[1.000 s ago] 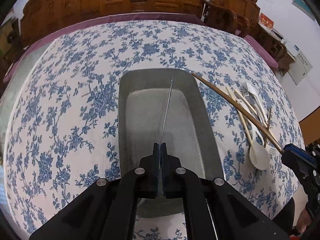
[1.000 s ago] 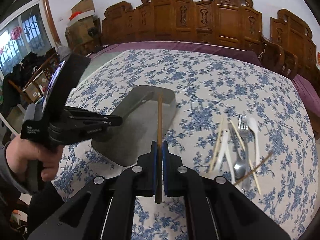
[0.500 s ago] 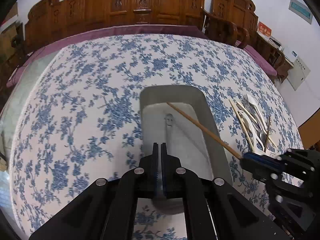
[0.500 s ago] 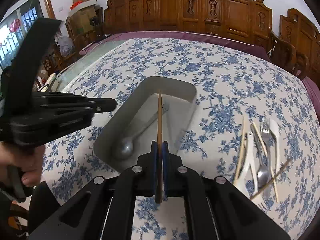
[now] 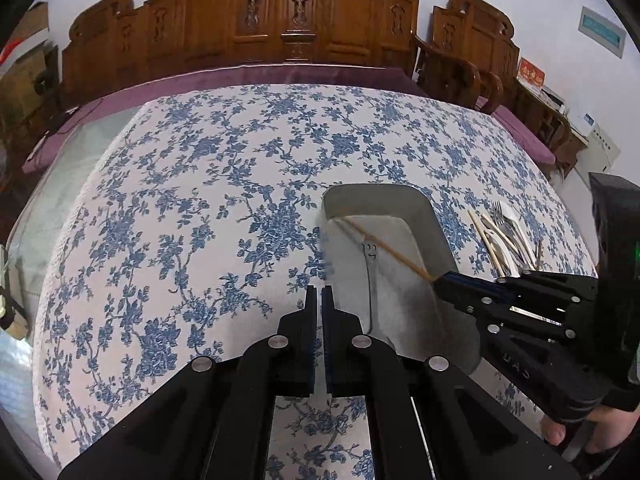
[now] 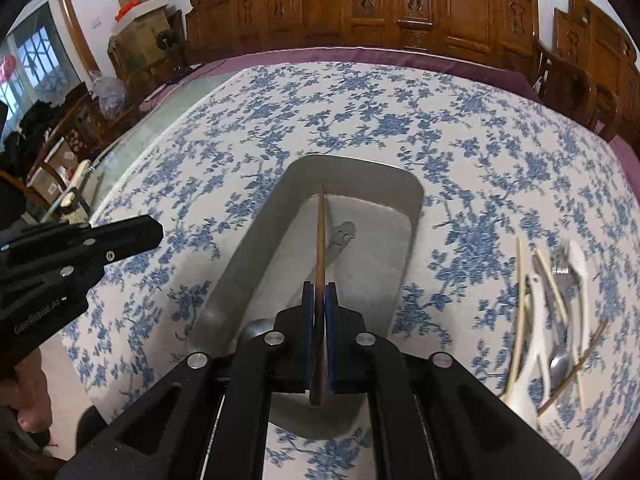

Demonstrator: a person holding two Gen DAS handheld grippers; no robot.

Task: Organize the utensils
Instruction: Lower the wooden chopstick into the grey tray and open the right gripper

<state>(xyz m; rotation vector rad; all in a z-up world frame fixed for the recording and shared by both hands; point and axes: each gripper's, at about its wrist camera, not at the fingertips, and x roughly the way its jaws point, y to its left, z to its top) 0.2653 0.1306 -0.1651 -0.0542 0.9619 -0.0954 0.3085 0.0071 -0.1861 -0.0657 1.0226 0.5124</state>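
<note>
- The right tongs (image 6: 319, 300) are clamped on a wooden chopstick (image 6: 320, 236), which runs from between the blue pads toward 12 o'clock, its far tip low inside the metal tray (image 6: 256, 248).
- In the left wrist view the same chopstick (image 5: 386, 246) slants from the right tongs (image 5: 440, 280) at 3 o'clock up toward 10 o'clock, crossing over the tray (image 5: 432, 216) and ending near its far left corner.
- A metal spoon (image 5: 372, 280) lies flat in the tray, handle end toward 12 o'clock (a small face-like cutout marks that end); the chopstick crosses just above it.
- From the right wrist, the spoon (image 6: 340, 240) shows just right of the chopstick, and its bowl sits near the tray's close end, partly hidden by the tongs.
- The left tongs (image 5: 318, 312) are drawn nearly together with only a thin slit between the pads and nothing gripped; they hang over the flowered cloth just left of the tray, at about 9 o'clock from the spoon.
- The left tongs (image 6: 152, 232) sit at 9 o'clock in the right wrist view, apart from the tray's left wall.
- On the counter (image 6: 360, 120), well to the right of the tray at 3 to 4 o'clock, lies a loose pile of utensils (image 6: 556, 312): pale chopsticks, a white spoon, a metal fork and spoon, and a dark stick.
- Carved wooden chairs (image 5: 288, 20) line the far side at 12 o'clock.
</note>
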